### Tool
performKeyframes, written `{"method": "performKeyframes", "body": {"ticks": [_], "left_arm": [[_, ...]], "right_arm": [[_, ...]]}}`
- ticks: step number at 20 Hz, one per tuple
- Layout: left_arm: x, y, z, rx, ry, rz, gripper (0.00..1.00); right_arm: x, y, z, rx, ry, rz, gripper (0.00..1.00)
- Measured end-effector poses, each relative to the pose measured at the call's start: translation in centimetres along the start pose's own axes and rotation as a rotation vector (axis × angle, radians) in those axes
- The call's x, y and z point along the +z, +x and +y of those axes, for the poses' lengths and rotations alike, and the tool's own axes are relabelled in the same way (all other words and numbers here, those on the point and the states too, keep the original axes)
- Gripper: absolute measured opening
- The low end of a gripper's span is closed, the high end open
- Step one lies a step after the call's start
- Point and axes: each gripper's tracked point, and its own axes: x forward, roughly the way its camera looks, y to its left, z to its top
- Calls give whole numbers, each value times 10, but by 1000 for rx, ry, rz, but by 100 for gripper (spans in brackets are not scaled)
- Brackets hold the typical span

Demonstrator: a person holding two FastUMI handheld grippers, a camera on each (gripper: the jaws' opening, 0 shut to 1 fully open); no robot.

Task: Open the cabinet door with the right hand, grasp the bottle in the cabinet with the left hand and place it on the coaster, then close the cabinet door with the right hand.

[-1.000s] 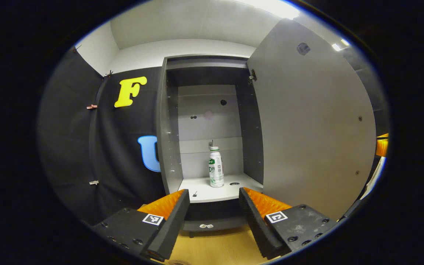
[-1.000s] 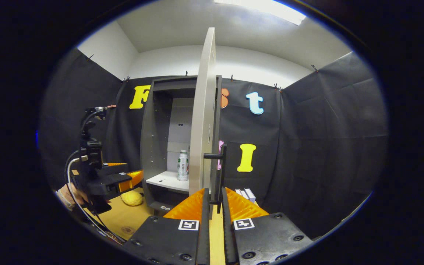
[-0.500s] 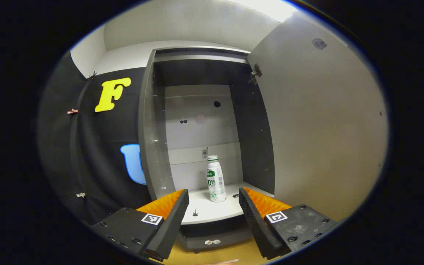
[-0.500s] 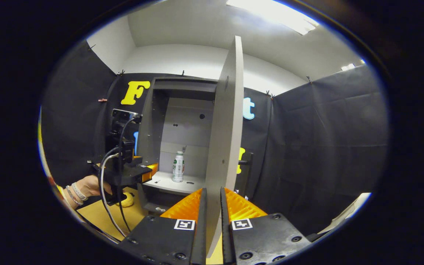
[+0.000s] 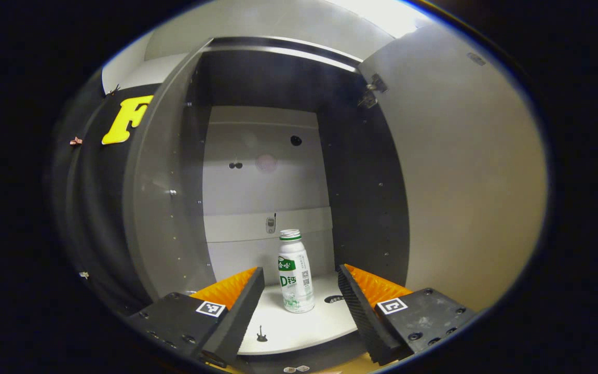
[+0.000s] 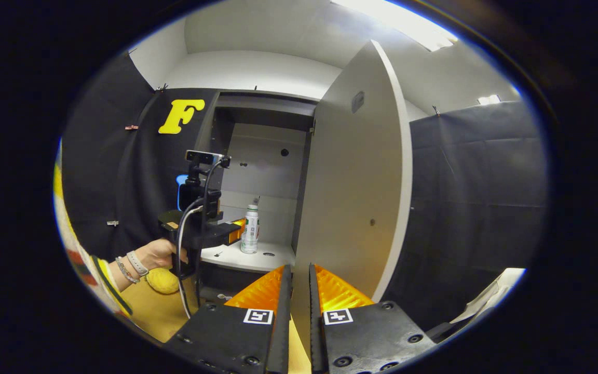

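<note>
- Between our left gripper's spread fingers, in the left gripper view, we see the bottle standing upright on the cabinet's pale shelf; the fingers are wide apart and touch nothing.
- Left of the left finger rises the grey side wall of the cabinet, and beyond the bottle we see the pale back panel with a few small holes.
- Just right of the bottle, ahead of the right finger, a small dark round mark lies on the shelf.
- Right of the right finger, the opened cabinet door stands swung out, its inner face toward us.
- Far left of our right gripper's fingers, in the right gripper view, a hand with wristbands holds the left gripper, whose fingers reach to the front of the shelf, just beside the bottle.
- Below that hand a yellow rounded object lies on the wooden tabletop.
- Ahead of the right gripper, the fingers stand nearly together with a narrow gap; the lower edge of the cabinet door runs down into that gap, but we cannot tell whether both fingers press on it.
- Right of the door hangs black cloth.
</note>
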Motion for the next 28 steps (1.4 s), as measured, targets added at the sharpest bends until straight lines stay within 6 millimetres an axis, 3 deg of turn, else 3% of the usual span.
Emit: {"method": "performKeyframes", "body": {"ticks": [8,16,22,23,24,28], "left_arm": [[-42,87,19,-3,-23,51,95],[-65,138,24,5,-59,84,95],[-67,158,21,12,-36,89,95],[-68,159,20,20,-42,91,92],[-67,156,18,12,-44,94,77],[-59,140,15,-6,-43,84,76]], "right_arm": [[-12,38,10,-36,-46,67,21],[-26,63,6,-72,-43,125,20],[-28,64,4,-83,-39,137,21],[-28,63,4,-86,-42,138,21],[-28,62,2,-92,-49,139,21],[-31,55,-4,-101,-48,144,21]]}}
